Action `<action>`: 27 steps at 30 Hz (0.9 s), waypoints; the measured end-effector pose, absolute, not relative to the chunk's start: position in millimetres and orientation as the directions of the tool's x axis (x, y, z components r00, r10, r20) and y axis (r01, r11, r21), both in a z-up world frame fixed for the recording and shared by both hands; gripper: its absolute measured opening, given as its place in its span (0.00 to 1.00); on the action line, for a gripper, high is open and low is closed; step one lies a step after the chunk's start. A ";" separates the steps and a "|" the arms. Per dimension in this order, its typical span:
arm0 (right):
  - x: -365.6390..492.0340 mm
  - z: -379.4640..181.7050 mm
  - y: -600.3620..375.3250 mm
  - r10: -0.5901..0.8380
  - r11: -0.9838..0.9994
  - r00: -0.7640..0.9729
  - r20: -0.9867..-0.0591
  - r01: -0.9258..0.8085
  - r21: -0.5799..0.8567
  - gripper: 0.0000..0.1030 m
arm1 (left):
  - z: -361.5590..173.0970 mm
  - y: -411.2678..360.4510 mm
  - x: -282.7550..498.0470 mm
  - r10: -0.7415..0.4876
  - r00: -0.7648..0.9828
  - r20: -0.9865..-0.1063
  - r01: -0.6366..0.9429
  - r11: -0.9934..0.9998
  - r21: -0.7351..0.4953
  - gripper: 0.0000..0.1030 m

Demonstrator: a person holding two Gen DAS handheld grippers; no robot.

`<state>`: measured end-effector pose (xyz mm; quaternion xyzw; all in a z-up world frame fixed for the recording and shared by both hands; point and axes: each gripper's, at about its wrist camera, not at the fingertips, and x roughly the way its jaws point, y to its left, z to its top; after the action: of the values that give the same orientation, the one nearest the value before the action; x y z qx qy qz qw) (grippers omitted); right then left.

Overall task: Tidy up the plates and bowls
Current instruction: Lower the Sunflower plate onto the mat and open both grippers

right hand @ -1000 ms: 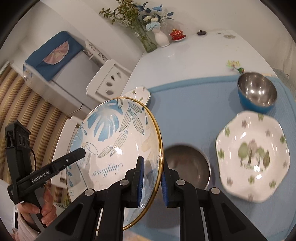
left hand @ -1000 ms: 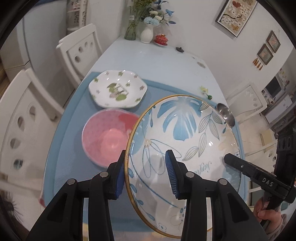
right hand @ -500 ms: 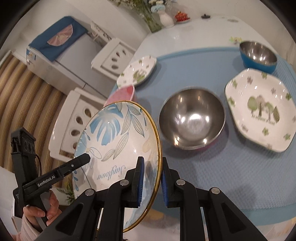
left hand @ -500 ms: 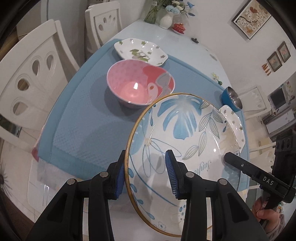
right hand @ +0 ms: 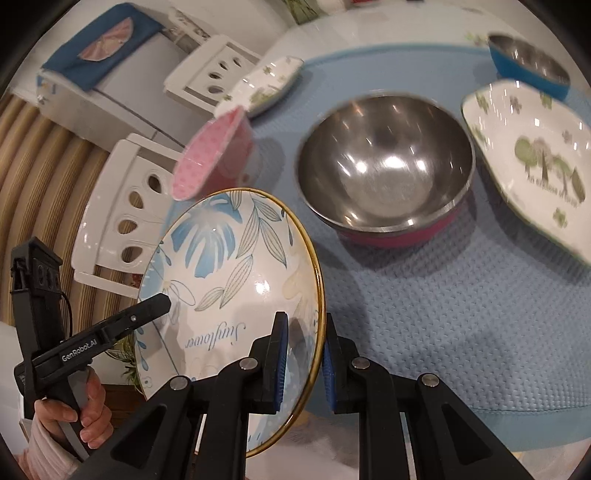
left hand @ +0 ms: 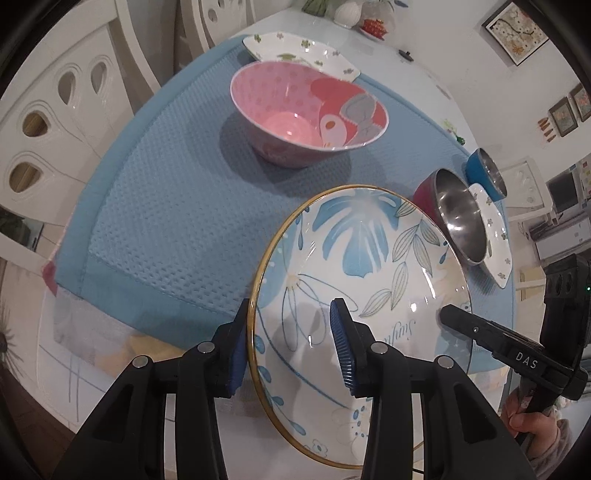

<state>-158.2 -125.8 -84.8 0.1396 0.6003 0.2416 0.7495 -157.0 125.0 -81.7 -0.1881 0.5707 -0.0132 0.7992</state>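
Observation:
A white plate (left hand: 369, 258) with blue leaves and a gold rim hangs tilted above the near edge of the blue mat (left hand: 166, 203). My left gripper (left hand: 290, 349) is shut on its left rim, one pad inside and one behind. My right gripper (right hand: 303, 363) is shut on the opposite rim of the same plate (right hand: 221, 266). On the mat stand a pink bowl (left hand: 295, 110), a steel bowl (right hand: 384, 162) with a red outside, a smaller blue steel bowl (right hand: 528, 62), a white plate with trees (right hand: 528, 155) and a white clover plate (left hand: 299, 50).
White chairs (left hand: 48, 122) stand along the table's left side. A vase and a small red pot (left hand: 375, 26) sit at the far end of the white table. A hand (right hand: 88, 410) grips the left tool's handle. Bare mat (right hand: 424, 314) lies in front of the steel bowl.
Both grippers have come down and towards the near edge of the mat with the plate held between them. The bowls and plates now look larger and closer. Neither grip has changed.

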 end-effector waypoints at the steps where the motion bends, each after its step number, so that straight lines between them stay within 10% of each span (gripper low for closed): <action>1: -157.8 -88.7 -126.6 0.527 0.846 0.160 -0.835 -0.190 0.498 0.16 | -85.7 124.6 -155.6 -0.236 0.342 -0.910 -0.195 0.929 -0.315 0.35; 27: -139.5 -128.9 -113.1 0.537 0.837 0.071 -0.840 -0.167 0.521 0.16 | -118.0 116.6 -132.3 -0.197 0.267 -0.943 -0.105 0.967 -0.232 0.35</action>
<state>-139.5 -113.1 -128.9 0.1455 0.6358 0.2456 0.7171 -132.3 116.6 -118.0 -0.1250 0.6048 -0.0292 0.7859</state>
